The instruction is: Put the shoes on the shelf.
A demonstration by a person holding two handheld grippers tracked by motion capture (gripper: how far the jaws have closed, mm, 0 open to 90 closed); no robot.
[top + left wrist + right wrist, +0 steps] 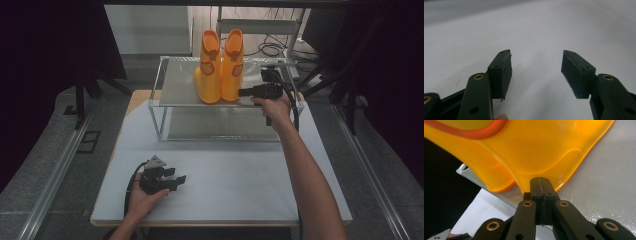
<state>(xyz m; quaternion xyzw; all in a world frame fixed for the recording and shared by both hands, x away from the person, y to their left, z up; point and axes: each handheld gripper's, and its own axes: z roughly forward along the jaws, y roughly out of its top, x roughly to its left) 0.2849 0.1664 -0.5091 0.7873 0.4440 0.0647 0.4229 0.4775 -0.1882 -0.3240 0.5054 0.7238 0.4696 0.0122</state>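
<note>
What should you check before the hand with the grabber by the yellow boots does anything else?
1. Right gripper shut: ok, its jaws are pressed together in the right gripper view.
2. Anything pinched between them: cannot tell; the tips sit against the nearer boot's sole edge, but no rubber shows in the seam.
3. Both boots upright, side by side, on the shelf's top: ok.
4. Boots back from the front edge: not ok, the toes stand close to it.
5. Left gripper out of the way: ok, open, holding nothing, low over the white table.
</note>
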